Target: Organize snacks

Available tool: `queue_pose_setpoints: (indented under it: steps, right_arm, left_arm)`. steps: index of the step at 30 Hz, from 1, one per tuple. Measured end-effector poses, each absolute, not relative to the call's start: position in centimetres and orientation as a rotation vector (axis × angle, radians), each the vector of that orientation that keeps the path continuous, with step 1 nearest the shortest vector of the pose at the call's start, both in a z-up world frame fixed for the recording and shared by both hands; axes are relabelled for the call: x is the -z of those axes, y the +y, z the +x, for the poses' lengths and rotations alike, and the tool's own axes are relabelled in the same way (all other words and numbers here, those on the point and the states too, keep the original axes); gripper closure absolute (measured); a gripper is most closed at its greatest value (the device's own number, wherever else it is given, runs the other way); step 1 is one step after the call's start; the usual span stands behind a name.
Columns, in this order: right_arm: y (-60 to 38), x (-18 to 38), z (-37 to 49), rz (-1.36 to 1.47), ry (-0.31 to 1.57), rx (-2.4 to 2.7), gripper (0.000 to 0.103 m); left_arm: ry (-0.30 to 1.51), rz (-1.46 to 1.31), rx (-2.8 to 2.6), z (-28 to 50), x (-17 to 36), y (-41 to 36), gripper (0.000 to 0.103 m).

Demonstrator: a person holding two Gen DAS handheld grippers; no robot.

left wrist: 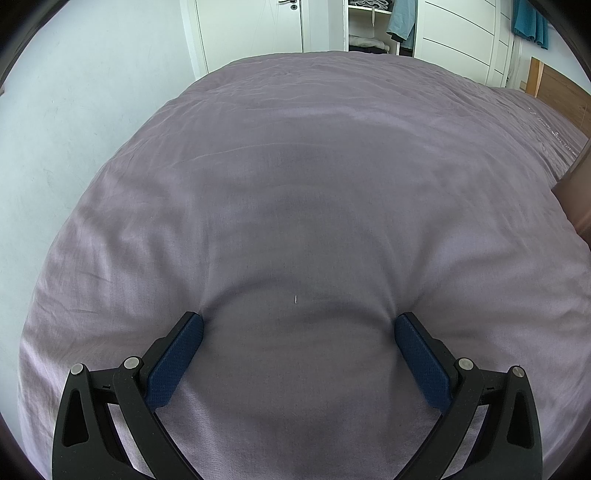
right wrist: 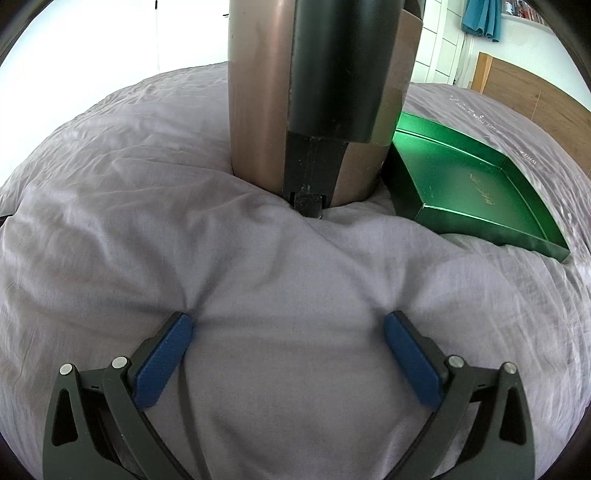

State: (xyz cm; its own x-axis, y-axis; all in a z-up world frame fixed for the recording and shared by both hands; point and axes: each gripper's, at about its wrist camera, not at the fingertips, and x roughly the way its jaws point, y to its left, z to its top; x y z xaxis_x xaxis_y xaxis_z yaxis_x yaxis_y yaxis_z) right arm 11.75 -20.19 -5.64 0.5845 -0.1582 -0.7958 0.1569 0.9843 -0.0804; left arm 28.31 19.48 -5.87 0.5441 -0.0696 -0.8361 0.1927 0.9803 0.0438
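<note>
We rest our left gripper (left wrist: 298,325) on the purple bedspread (left wrist: 295,192), jaws spread wide and empty, our right gripper (right wrist: 288,325) likewise, green tray (right wrist: 517,225) at two o'clock, gold script unreadable, corner pointing toward us, beside a brown-and-black upright object (right wrist: 258,92) at twelve.

Bed (left wrist: 295,203): covered by a wrinkled lilac sheet. Behind it: a white door (left wrist: 251,26) and an open wardrobe (left wrist: 369,26) holding folded clothes. A teal garment (right wrist: 480,16) hangs near the wooden headboard (right wrist: 535,88).
</note>
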Motion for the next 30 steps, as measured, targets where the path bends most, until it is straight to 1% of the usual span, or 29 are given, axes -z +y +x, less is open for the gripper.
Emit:
queue_pose_setpoints:
  steps: [30]
  right_arm:
    - [-20.25,5.62,11.8,0.0,0.928,0.183,0.0]
  left_arm:
    - [0.984,0.135,0.158,28.18,5.81,19.85,0.001]
